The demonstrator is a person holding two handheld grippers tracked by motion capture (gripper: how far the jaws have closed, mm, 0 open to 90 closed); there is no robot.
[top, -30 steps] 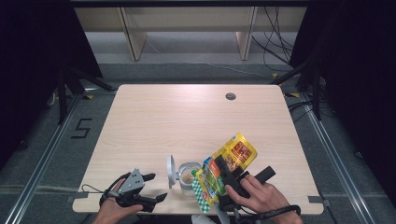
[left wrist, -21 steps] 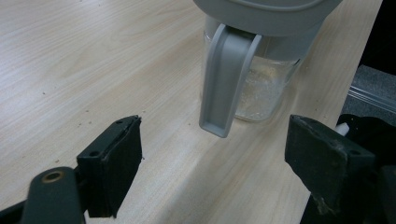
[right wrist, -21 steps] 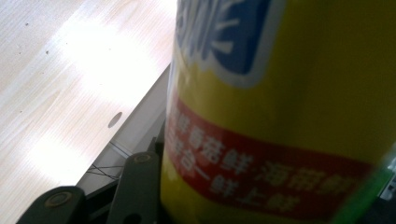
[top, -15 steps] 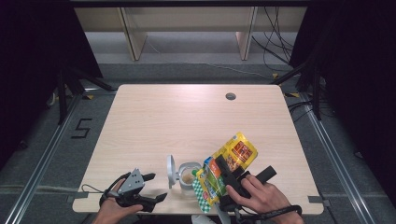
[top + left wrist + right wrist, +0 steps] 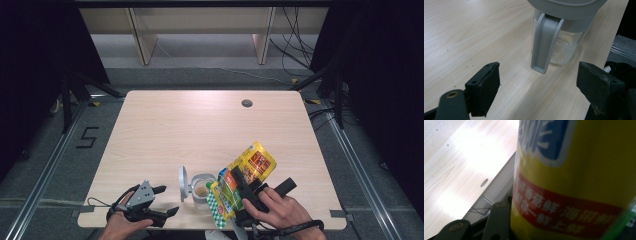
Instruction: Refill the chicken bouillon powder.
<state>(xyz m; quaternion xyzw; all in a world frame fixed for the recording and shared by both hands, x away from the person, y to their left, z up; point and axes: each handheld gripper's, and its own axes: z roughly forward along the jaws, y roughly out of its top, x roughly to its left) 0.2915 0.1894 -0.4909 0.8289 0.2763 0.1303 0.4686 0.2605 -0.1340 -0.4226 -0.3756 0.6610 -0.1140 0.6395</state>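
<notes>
High view showed the whole relation at the table's near edge: a clear glass jar (image 5: 202, 189) stood upright with its grey hinged lid (image 5: 183, 184) swung open to its left, and everything else is best placed from that jar. Just to the jar's right, the right gripper (image 5: 243, 189) pinched a yellow seasoning pouch (image 5: 240, 182), its jaws closed on the pouch's middle. The pouch's long axis ran on a slant, from its upper end up and to the right, away from the jar, down to its green-checked lower end (image 5: 218, 209), which lay just beside the jar's rim. That lower end appeared to be the pouring end, and it sat beside the mouth, slightly toward the person, not over it. In the right gripper view the pouch (image 5: 574, 180) pressed close against the camera.

To the jar's left, apart from it, the left gripper (image 5: 167, 200) rested at the table edge with its jaws spread and nothing between them. In the left gripper view those jaws pointed toward the jar (image 5: 564, 47), whose lid latch (image 5: 545, 45) hung down on the side facing them.

The right hand (image 5: 277, 210) was the nearer one to the jar's mouth. Judging from this, the coming move hinged on bringing the pouch's low end over the opening, a short shift leftward toward the jar.
</notes>
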